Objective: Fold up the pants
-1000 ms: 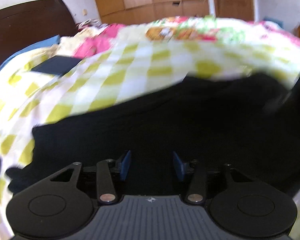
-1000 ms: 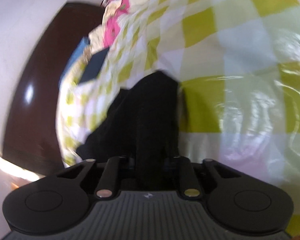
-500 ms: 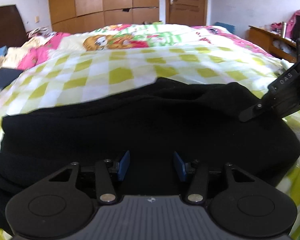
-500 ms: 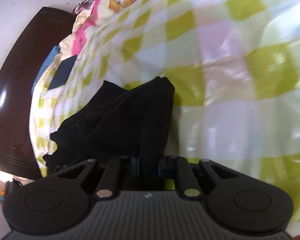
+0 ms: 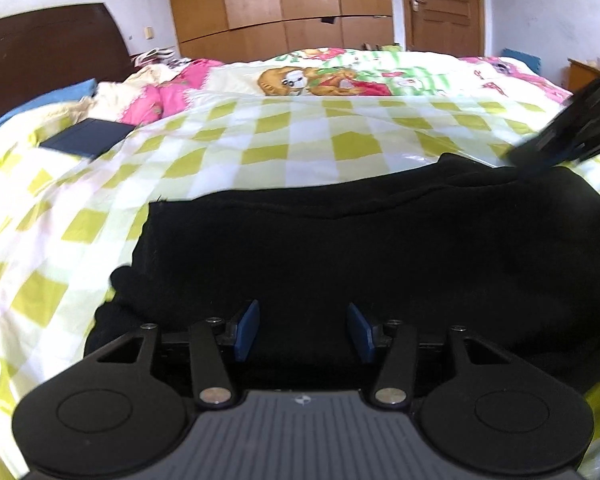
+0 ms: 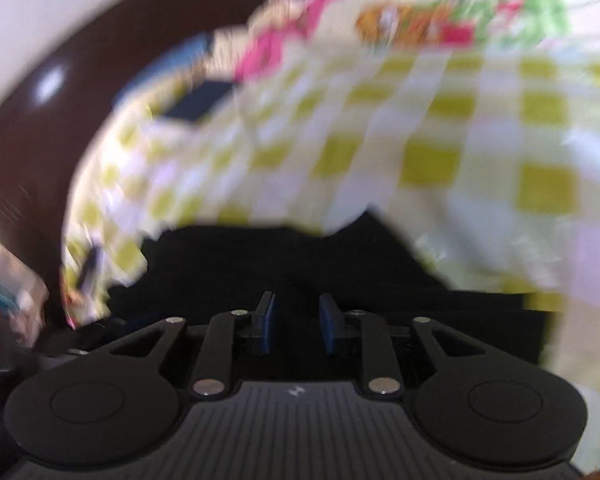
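**Mia:** On the bed, from the left camera, I see the soft black pants (image 5: 380,248) lying in a wide, folded heap on the shiny yellow-and-white checked cover (image 5: 228,160). The left gripper (image 5: 303,330) hangs just over them. Its blue pads (image 5: 247,330) stand apart and nothing is pinched between them.

**Tom:** So that one is let go. What should it do?

**Mia:** I think it should help flatten the fold, or grab the near edge for one more fold. It should take both layers together so the heap does not slide.

**Tom:** Is there room?

**Mia:** Lots of bare cover lies past the far edge of the pants. The left edge of the pants looks lumpy, with a bit sticking out. A flat dark blue square thing (image 5: 86,140) lies well apart, up by the pink bedding (image 5: 168,92) and the dark brown wooden headboard (image 5: 48,48).

**Tom:** And the black thing at the right?

**Mia:** That looks like the other tool, over the far right corner of the pants.

**Mia:** From the right camera, everything is smeared. The right gripper (image 6: 296,324) has just been opening its jaws. A small gap shows between the pads and no cloth is in it. The pants lie right below.

**Tom:** So it dropped them?

**Mia:** Looks so. It should lift clear without snagging the cloth. Open cover lies ahead of it.
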The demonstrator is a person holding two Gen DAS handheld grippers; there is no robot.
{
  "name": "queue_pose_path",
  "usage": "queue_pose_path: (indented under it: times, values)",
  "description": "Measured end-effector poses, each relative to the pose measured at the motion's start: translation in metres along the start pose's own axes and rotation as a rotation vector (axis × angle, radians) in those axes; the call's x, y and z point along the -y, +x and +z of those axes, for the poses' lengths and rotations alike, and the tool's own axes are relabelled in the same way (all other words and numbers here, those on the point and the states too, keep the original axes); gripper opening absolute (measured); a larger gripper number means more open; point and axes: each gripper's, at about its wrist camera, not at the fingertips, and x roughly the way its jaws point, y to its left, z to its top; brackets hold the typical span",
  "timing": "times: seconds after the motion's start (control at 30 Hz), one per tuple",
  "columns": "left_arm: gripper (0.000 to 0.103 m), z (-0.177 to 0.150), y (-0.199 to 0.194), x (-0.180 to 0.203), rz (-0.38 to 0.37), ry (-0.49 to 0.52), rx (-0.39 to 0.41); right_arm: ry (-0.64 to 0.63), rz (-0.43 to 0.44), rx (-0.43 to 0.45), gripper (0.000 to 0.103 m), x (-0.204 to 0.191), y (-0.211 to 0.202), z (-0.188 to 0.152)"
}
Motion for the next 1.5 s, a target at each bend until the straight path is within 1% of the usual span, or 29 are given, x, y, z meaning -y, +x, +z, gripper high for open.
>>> queue_pose_path:
  times: [0.03, 0.07, 0.1, 0.17, 0.23, 0.3, 0.33, 0.37, 0.4, 0.43, 0.47, 0.53, 0.57, 0.67, 0.7, 0.77, 0.87, 0.93, 1.0, 1.03, 1.1, 1.23, 1.27, 1.3, 1.33, 1.4, 1.43, 1.47, 1.5]
  values:
    - [0.063, -0.002, -0.001, -0.001, 0.0, -0.012, -0.002, -0.01, -0.043, -0.027, 0.02, 0.003, 0.019, 0.004]
    - [0.063, -0.004, -0.002, -0.001, 0.001, -0.012, 0.002, -0.021, -0.08, -0.049, 0.014, 0.007, 0.033, 0.007]
    - [0.064, -0.005, -0.004, -0.001, 0.0, -0.006, 0.004, 0.008, -0.077, -0.061, 0.014, 0.013, 0.04, 0.011]
    - [0.064, -0.005, -0.006, -0.004, -0.009, -0.006, 0.007, 0.077, -0.055, -0.033, 0.015, 0.019, 0.032, 0.014]
    - [0.064, -0.006, -0.012, -0.009, -0.014, -0.018, 0.01, 0.064, -0.056, 0.02, 0.024, 0.011, 0.01, 0.014]
    - [0.064, -0.002, -0.024, -0.012, -0.012, -0.032, 0.04, 0.069, -0.06, 0.081, 0.028, 0.009, -0.016, 0.009]
    - [0.064, 0.0, -0.029, -0.013, -0.01, -0.032, 0.062, 0.088, -0.066, 0.106, 0.029, 0.011, -0.03, 0.004]
    - [0.064, 0.003, -0.032, -0.013, -0.008, -0.03, 0.082, 0.113, -0.08, 0.132, 0.034, 0.017, -0.044, -0.003]
    - [0.064, 0.005, -0.032, -0.013, -0.005, -0.028, 0.095, 0.146, -0.106, 0.159, 0.039, 0.024, -0.059, -0.009]
    - [0.064, 0.007, -0.029, -0.013, 0.002, -0.026, 0.1, 0.181, -0.135, 0.179, 0.041, 0.033, -0.072, -0.016]
    - [0.064, 0.007, -0.023, -0.013, 0.015, -0.022, 0.085, 0.217, -0.16, 0.191, 0.046, 0.042, -0.08, -0.023]
    - [0.065, 0.002, -0.006, -0.011, 0.037, 0.007, 0.008, 0.298, -0.19, 0.188, 0.048, 0.061, -0.093, -0.043]
    - [0.065, -0.003, 0.001, -0.008, 0.048, 0.035, -0.014, 0.351, -0.177, 0.176, 0.049, 0.071, -0.097, -0.056]
    - [0.065, -0.003, -0.006, 0.007, 0.087, 0.122, 0.009, 0.449, -0.099, 0.118, 0.05, 0.086, -0.088, -0.086]
    - [0.065, 0.001, -0.011, 0.011, 0.084, 0.135, 0.022, 0.476, -0.062, 0.106, 0.053, 0.089, -0.082, -0.094]
    - [0.065, 0.013, -0.018, 0.02, 0.057, 0.14, 0.05, 0.526, 0.025, 0.094, 0.055, 0.092, -0.073, -0.106]
    - [0.065, 0.028, -0.019, 0.043, 0.023, 0.185, 0.087, 0.526, 0.098, 0.09, 0.057, 0.092, -0.077, -0.113]
    - [0.065, 0.035, -0.011, 0.058, -0.019, 0.217, 0.084, 0.516, 0.11, 0.058, 0.057, 0.089, -0.082, -0.118]
    - [0.065, 0.038, -0.001, 0.073, -0.056, 0.242, 0.074, 0.486, 0.102, 0.045, 0.056, 0.082, -0.091, -0.123]
    - [0.065, 0.038, 0.003, 0.078, -0.071, 0.244, 0.064, 0.473, 0.096, 0.032, 0.053, 0.079, -0.093, -0.126]
    - [0.065, 0.037, 0.01, 0.085, -0.078, 0.246, 0.037, 0.449, 0.068, 0.007, 0.035, 0.073, -0.1, -0.132]
    - [0.065, 0.031, 0.005, 0.088, -0.092, 0.255, 0.024, 0.442, 0.085, -0.035, 0.032, 0.073, -0.114, -0.135]
    - [0.065, 0.029, 0.002, 0.086, -0.096, 0.259, 0.026, 0.436, 0.091, -0.029, 0.035, 0.074, -0.118, -0.131]
    - [0.065, 0.028, -0.001, 0.087, -0.102, 0.261, 0.032, 0.425, 0.092, -0.013, 0.035, 0.076, -0.124, -0.131]
    - [0.065, 0.028, -0.005, 0.084, -0.112, 0.255, 0.038, 0.421, 0.084, 0.018, 0.037, 0.078, -0.126, -0.124]
    - [0.065, 0.032, -0.008, 0.078, -0.123, 0.224, 0.048, 0.44, 0.09, 0.09, 0.053, 0.087, -0.126, -0.113]
    - [0.065, 0.034, -0.008, 0.076, -0.117, 0.212, 0.054, 0.456, 0.102, 0.119, 0.055, 0.092, -0.124, -0.109]
    - [0.065, 0.037, -0.005, 0.075, -0.109, 0.202, 0.062, 0.474, 0.111, 0.136, 0.057, 0.097, -0.12, -0.105]
    - [0.065, 0.04, -0.002, 0.074, -0.107, 0.19, 0.071, 0.481, 0.107, 0.143, 0.057, 0.102, -0.114, -0.101]
